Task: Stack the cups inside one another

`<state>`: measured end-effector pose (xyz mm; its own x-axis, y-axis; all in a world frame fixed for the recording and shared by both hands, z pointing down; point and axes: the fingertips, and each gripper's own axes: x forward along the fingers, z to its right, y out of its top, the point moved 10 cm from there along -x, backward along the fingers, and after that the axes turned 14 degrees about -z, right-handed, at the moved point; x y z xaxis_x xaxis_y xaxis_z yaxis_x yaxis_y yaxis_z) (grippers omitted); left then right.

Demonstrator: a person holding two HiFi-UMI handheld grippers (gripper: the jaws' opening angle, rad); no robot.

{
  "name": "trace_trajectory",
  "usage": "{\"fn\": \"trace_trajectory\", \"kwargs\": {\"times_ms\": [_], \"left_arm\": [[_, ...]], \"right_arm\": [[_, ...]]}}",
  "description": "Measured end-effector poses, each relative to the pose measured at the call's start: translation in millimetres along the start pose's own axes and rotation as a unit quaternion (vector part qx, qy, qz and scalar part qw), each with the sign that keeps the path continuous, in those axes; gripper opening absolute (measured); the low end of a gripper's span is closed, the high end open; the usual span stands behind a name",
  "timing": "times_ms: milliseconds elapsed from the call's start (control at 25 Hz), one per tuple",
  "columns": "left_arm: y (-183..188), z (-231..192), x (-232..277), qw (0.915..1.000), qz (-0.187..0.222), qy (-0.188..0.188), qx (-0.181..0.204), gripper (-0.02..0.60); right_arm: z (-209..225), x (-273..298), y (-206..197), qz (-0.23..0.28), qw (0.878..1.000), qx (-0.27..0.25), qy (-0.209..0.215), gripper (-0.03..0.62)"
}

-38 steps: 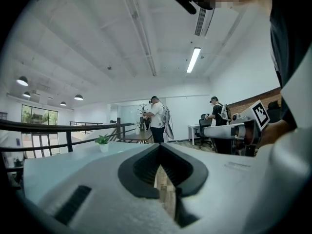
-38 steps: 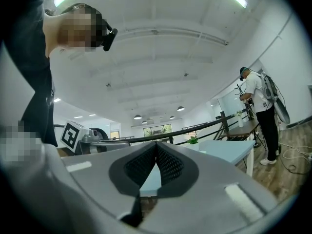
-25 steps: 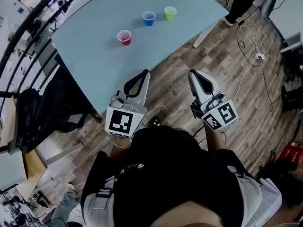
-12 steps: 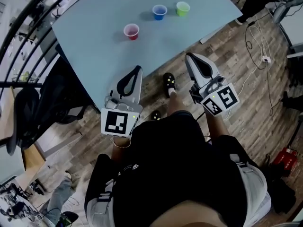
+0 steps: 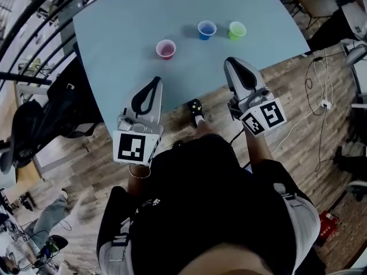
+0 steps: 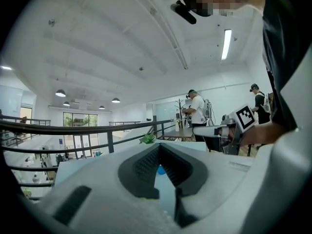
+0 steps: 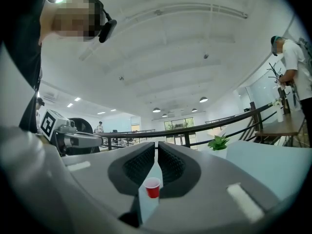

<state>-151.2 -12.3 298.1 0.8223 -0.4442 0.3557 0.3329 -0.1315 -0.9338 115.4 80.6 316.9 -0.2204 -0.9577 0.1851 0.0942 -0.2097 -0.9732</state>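
The left gripper (image 5: 153,82) and right gripper (image 5: 231,63) are held pressed together, empty, at the near edge of the table (image 5: 109,44). The red cup (image 5: 166,49), blue cup (image 5: 206,30) and green cup (image 5: 237,30) are set apart toward its near right corner, none nested. The reach is judged to be in hand. Next, jaws must be spread around one cup.

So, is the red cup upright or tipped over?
Upright. The red cup shows its open mouth in the head view and stands on its base in the right gripper view.

Light-blue table (image 5: 114,39) on wood-plank floor (image 5: 298,90); small potted plant (image 7: 218,143) at table's far edge; black railing (image 6: 73,127) beyond.
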Motion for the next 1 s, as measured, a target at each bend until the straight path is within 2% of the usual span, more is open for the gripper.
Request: {"fn": "trace_trajectory", "kwargs": {"times_ms": [560,760,1000], "left_arm": [[29.7,-26.3,68.7,0.9976,-0.025,0.064,-0.004,-0.008],[35.0,-30.3,87.0,0.9954,-0.031,0.09,-0.011,-0.008],[31.4,-34.3,105.6,0.9941,-0.039,0.099,-0.016,-0.008]], "right_arm": [[94.3,80.4,-19.1,-0.051,0.999,0.0,0.003,0.082],[114.1,103.0,-38.4,-0.074,0.997,0.0,-0.003,0.137],[132.9,128.7,-60.0,-0.116,0.993,-0.008,-0.005,0.213]]}}
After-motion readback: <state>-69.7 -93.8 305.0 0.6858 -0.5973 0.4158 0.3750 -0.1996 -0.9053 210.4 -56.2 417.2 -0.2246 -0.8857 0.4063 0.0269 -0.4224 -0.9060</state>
